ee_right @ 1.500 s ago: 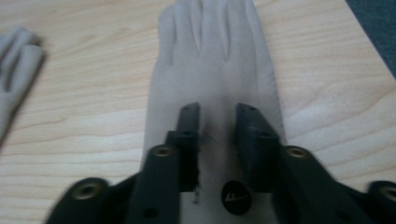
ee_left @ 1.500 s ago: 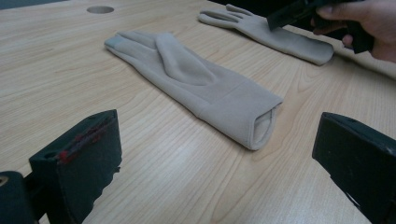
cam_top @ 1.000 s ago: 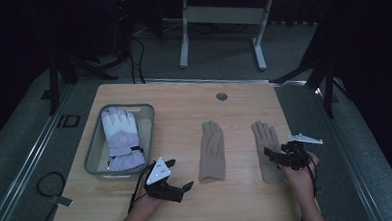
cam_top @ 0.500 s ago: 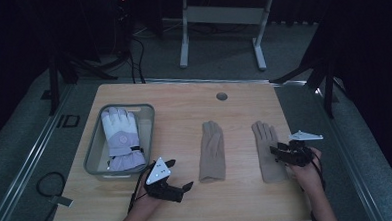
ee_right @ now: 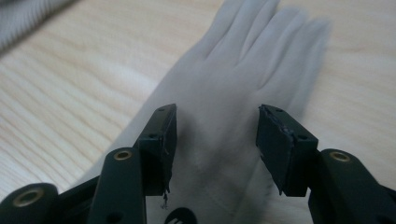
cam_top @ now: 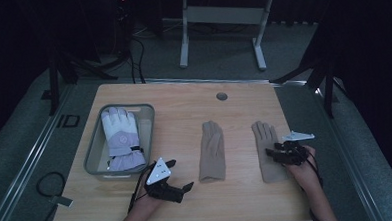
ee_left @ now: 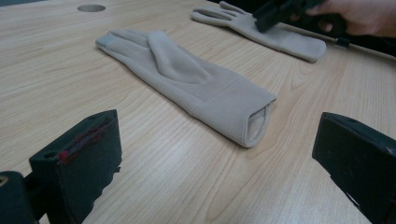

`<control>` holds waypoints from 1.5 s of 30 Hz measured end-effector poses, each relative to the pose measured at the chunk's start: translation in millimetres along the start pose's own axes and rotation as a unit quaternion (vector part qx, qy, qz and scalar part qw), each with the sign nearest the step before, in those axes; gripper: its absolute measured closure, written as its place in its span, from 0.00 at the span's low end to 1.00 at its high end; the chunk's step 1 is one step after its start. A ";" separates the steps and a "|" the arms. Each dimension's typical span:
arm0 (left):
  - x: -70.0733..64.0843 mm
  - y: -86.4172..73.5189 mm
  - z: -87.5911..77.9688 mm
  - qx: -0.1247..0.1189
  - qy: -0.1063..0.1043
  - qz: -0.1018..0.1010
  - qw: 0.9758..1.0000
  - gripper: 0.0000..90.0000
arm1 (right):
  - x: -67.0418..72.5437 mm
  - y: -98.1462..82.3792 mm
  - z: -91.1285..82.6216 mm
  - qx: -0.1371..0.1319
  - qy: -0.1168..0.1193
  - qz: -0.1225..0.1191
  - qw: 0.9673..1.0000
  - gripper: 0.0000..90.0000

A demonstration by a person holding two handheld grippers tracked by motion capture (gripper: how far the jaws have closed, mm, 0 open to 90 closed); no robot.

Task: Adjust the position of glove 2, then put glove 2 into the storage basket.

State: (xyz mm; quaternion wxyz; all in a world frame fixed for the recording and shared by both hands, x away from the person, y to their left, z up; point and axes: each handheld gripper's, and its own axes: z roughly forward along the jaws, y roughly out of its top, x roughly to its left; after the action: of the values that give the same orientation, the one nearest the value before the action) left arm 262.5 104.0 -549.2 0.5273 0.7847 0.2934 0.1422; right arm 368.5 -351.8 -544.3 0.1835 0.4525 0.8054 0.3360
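- The tabletop [cam_top: 183,98] holds two tan gloves lying flat, side by side but apart, fingers pointing away from the person.
- The right glove [cam_top: 267,152] is the one being worked on. It is long and thin — cuff near the person, fingers far.
- The right tongs [cam_top: 277,153] sit right over its middle. They have just been closing and stand half open, one jaw on each side of the soft cloth, not pinching it yet.
- The left tongs [cam_top: 179,184] are wide open and hold nothing — they rest near the cuff of the left glove [cam_top: 212,151].
- The right hand is nearer, so it should grab.
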 end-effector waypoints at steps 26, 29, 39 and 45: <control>0.1 0.5 -0.8 0.000 0.007 0.000 1.000 0.02 | 33.1 25.4 -28.1 -0.051 -0.074 0.092 0.992 0.92; -0.1 0.9 -1.5 -0.001 0.008 0.001 1.000 0.02 | 42.1 36.9 -37.0 -0.066 -0.086 0.089 0.990 0.92; -0.6 2.3 -2.6 -0.004 0.007 0.002 1.000 0.02 | 73.5 67.7 -44.4 -0.088 -0.091 0.110 0.986 0.92; 0.2 1.8 -4.8 -0.005 0.010 0.003 1.000 0.02 | 98.2 87.3 -44.0 -0.103 -0.088 0.110 0.985 0.92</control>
State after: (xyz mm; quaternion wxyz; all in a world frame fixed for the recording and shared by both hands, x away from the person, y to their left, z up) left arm 260.7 107.3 -545.6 0.5280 0.7813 0.2956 0.1530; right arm 343.6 -252.8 -450.6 0.2610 0.5445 0.6929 0.3941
